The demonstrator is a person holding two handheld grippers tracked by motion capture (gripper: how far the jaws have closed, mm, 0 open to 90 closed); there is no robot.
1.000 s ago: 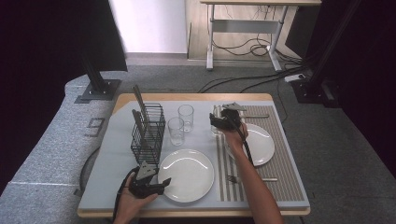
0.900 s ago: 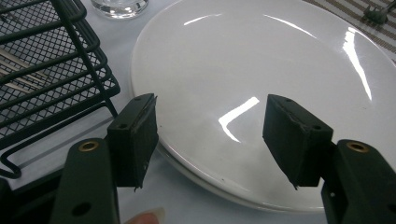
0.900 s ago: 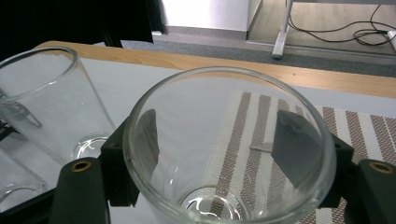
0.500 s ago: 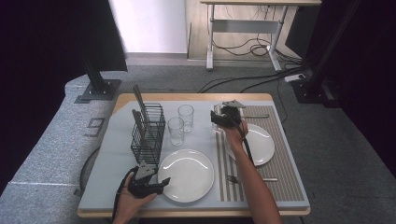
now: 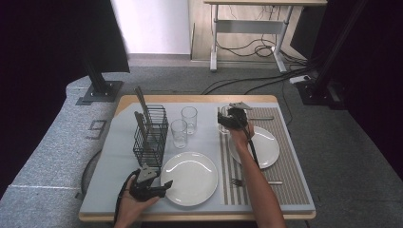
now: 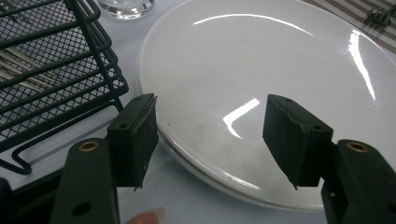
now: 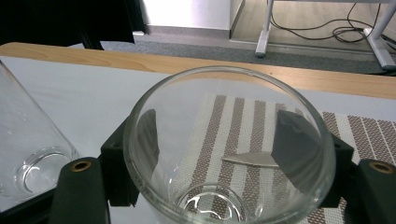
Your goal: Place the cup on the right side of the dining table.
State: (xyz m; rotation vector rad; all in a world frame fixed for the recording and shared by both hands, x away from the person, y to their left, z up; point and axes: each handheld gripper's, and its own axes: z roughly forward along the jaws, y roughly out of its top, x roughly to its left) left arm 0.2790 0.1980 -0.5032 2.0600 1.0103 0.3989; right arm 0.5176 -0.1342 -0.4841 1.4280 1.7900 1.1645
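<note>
Clear glass is sitting between the jaws of the right gripper (image 5: 231, 118): a tumbler (image 7: 229, 149) whose wall the two black pads are flanking on either side in the right gripper view, apparently clamping it, at the far end of the striped placemat (image 5: 290, 175), around one o'clock on the table (image 5: 199, 99). The left gripper (image 5: 161, 185) is resting at seven o'clock, its jaws standing apart with nothing between them, hovering at the near rim of the large white plate (image 6: 261, 79).

The main risk, as I judge it, is the tumbler slipping: smooth glass is offering the pads little bite, and a tilt or a quick lift could be letting it slide out and tip onto the second white plate (image 5: 266, 147), just beside it at three o'clock. Squeezing harder is risking a crack instead. Swinging the tumbler toward the table's middle could be knocking one of the two other glasses (image 5: 189, 118), which are standing close together at twelve o'clock. The open left jaws could also be nudging the large plate if they are pushing forward.

Around them, a black wire basket (image 5: 151, 137) with cutlery sticking up is standing at ten o'clock, crowding the left gripper's path. A knife (image 7: 250, 159) is lying on the placemat beyond the tumbler, and a fork (image 5: 237, 182) is lying nearer the person's right forearm (image 5: 256, 185).
</note>
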